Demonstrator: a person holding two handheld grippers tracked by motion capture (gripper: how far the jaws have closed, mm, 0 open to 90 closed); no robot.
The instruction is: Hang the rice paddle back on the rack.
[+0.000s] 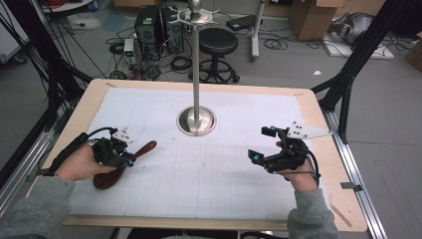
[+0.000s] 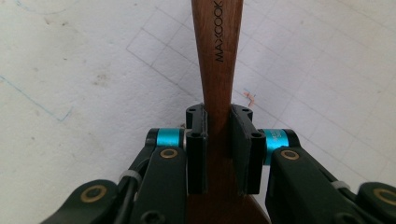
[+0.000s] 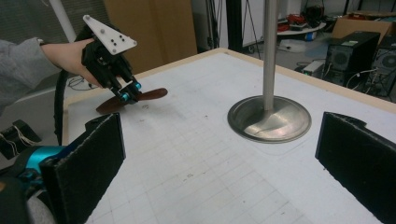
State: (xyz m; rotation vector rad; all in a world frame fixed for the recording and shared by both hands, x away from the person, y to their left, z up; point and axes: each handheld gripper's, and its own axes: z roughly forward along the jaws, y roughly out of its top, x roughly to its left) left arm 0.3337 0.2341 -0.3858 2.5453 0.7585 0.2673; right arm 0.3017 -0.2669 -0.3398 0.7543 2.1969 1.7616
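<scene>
Left tongs [image 2: 218, 149] pinch the wooden spoon [image 2: 217, 60] by its handle, low at 9 o'clock on the counter [image 1: 308, 99]. Steel stand [image 1: 196, 119] sits centre, 12 o'clock, path unobstructed. Right tongs [image 1: 263, 144] spread wide, empty, hovering at 3 o'clock, hand level.

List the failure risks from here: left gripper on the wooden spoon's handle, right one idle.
1. The left gripper pinches the wooden spoon on its narrow handle near the bowl, with the long handle sticking out ahead; once lifted, it could pivot or slip.
2. A swing toward the metal stand could knock the handle against its pole.
3. The right gripper hangs open and apart, too far to steady anything.
</scene>
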